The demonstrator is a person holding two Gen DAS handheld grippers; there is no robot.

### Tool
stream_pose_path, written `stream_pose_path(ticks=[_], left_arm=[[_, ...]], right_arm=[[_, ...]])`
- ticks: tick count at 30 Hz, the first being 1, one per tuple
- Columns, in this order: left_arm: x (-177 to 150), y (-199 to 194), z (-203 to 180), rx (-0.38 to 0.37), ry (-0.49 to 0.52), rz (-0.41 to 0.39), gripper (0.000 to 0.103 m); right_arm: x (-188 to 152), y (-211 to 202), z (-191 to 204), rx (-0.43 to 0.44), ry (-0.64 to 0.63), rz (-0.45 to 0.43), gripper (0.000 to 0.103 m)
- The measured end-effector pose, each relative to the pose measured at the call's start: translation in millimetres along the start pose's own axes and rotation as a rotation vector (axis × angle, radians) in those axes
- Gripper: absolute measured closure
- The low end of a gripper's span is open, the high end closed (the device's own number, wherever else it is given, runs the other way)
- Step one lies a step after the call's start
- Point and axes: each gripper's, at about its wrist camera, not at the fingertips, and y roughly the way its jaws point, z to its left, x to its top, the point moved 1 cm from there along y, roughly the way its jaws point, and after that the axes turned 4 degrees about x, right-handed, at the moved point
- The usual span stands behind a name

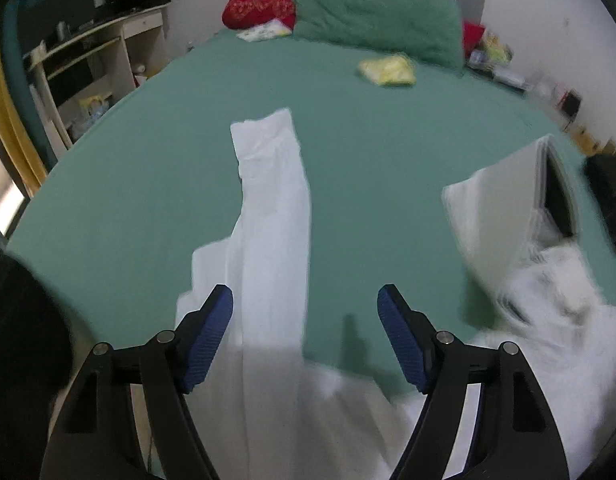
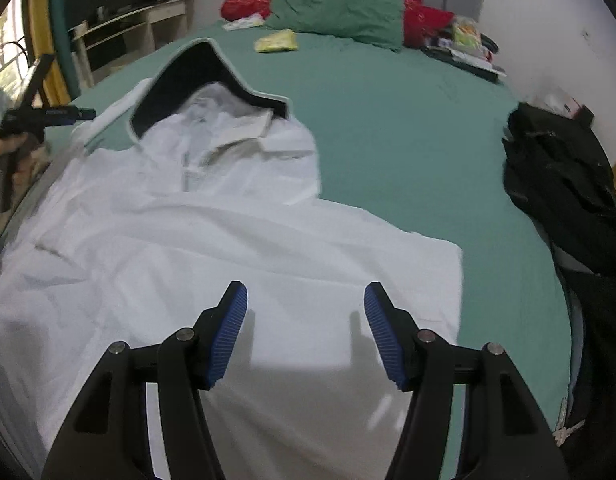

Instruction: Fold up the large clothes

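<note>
A large white hooded garment (image 2: pixel 211 248) lies spread on the green bed sheet (image 2: pixel 408 128), its dark-lined hood (image 2: pixel 179 80) towards the pillows. In the left wrist view one long white sleeve (image 1: pixel 271 208) stretches straight up the bed, and the hood (image 1: pixel 504 208) shows blurred at the right. My left gripper (image 1: pixel 305 300) is open above the base of that sleeve, with the sleeve under its left finger and bare sheet under the right. Over the garment's body near its right edge, my right gripper (image 2: pixel 305 296) stands open too, its pads touching nothing.
A green pillow (image 1: pixel 376 20) and a red pillow (image 1: pixel 259 0) lie at the head of the bed, with a yellow packet (image 1: pixel 388 70) in front of them. Black clothing (image 2: pixel 564 184) is piled at the bed's right edge. A desk with shelves (image 1: pixel 87 52) stands to the left. A hand (image 2: pixel 7 152) shows at the far left.
</note>
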Motion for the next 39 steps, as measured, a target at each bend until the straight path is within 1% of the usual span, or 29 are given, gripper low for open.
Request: stream_pose_path(ticks=[1,2,3,4,5,7,9,11,12,13,14,15,17,19,20,21,22,23,24,25,27,30,31,32,34,36,37,39], left_arm=[[1.1,12.3,0.1,0.006,0.008,0.020,0.047],[-0.9,28.2,0.6,0.011,0.011,0.060,0.060],[-1.8,32.0,2.7,0.016,0.010,0.054,0.066],[-0.7,30.0,2.5,0.031,0.017,0.010,0.094],[0.6,30.6,2.9,0.042,0.021,0.017,0.100],[6.8,17.6,11.3,0.011,-0.044,-0.008,0.101],[8.8,-4.9,14.3,0.006,-0.064,-0.059,0.101],[11.0,-44.2,7.7,-0.028,-0.060,-0.109,0.101],[10.4,-55.7,1.8,-0.046,-0.056,-0.117,0.101],[8.2,-78.0,-6.1,-0.085,-0.048,-0.117,0.101],[4.7,-88.7,-10.9,-0.106,-0.042,-0.113,0.101],[-1.2,-106.5,-19.9,-0.139,-0.029,-0.099,0.101],[-14.0,-124.4,-32.3,-0.194,-0.018,-0.055,0.101],[-38.1,-138.2,-49.2,-0.265,0.000,0.040,0.100],[-52.0,-141.1,-56.0,-0.287,0.002,0.085,0.100],[-66.1,-140.2,-63.2,-0.311,0.015,0.160,0.100],[-76.1,-138.6,-67.3,-0.326,0.031,0.203,0.098],[-80.8,-137.5,-69.4,-0.325,0.046,0.223,0.097],[-85.2,-137.3,-71.4,-0.301,0.068,0.233,0.090],[-84.4,-135.6,-71.6,-0.280,0.076,0.233,0.076],[-73.8,-132.1,-68.7,-0.271,0.058,0.214,0.060],[-52.2,-119.6,-73.1,-0.251,0.045,0.171,0.057],[-39.0,-108.0,-78.2,-0.244,0.047,0.149,0.056],[-32.9,-99.0,-80.5,-0.232,0.043,0.146,0.056],[-16.7,-69.0,-87.4,-0.186,0.035,0.149,0.056],[-13.4,-49.0,-88.4,-0.156,0.029,0.156,0.056],[-10.7,-33.4,-87.7,-0.119,0.028,0.161,0.056],[-10.4,-14.6,-86.1,-0.083,0.027,0.177,0.056]], right_arm=[[0.1,1.0,-6.0,-0.002,0.019,0.003,0.042],[0.4,1.6,-11.4,0.007,0.037,0.005,0.042],[0.7,2.1,-16.8,0.020,0.057,0.000,0.042],[-0.5,2.0,-19.5,0.021,0.068,-0.001,0.042],[-1.2,2.4,-22.7,0.021,0.078,0.003,0.042],[-3.7,1.9,-27.2,0.024,0.092,0.007,0.042],[-4.7,-2.0,-29.7,0.024,0.103,0.008,0.042],[-2.3,-11.8,-30.4,0.033,0.100,-0.015,0.042],[-1.2,-17.6,-30.7,0.033,0.102,-0.026,0.042],[-0.3,-24.7,-31.8,0.039,0.105,-0.040,0.042],[0.0,-30.5,-33.4,0.046,0.109,-0.053,0.042],[-0.4,-36.2,-35.3,0.048,0.116,-0.064,0.042],[-1.7,-48.3,-38.9,0.054,0.129,-0.077,0.042],[-4.9,-57.7,-40.1,0.072,0.129,-0.082,0.042],[-6.8,-60.2,-40.6,0.077,0.129,-0.078,0.042],[-9.6,-63.5,-41.8,0.084,0.132,-0.080,0.042],[-10.8,-65.1,-43.1,0.090,0.134,-0.081,0.042],[-12.4,-66.1,-44.8,0.096,0.137,-0.078,0.042],[-14.3,-66.5,-46.9,0.101,0.143,-0.072,0.042],[-16.7,-67.1,-49.2,0.108,0.148,-0.072,0.042],[-20.9,-66.1,-54.3,0.117,0.160,-0.071,0.042],[-26.6,-59.9,-65.6,0.125,0.193,-0.059,0.042],[-27.1,-57.6,-68.2,0.124,0.203,-0.053,0.042],[-27.6,-55.0,-70.8,0.126,0.213,-0.046,0.042],[-26.9,-49.4,-76.6,0.136,0.233,-0.039,0.042],[-25.1,-42.9,-82.7,0.142,0.267,-0.015,0.042],[-23.8,-42.0,-84.6,0.147,0.272,-0.017,0.042],[-21.4,-39.9,-88.2,0.132,0.282,-0.015,0.042]])
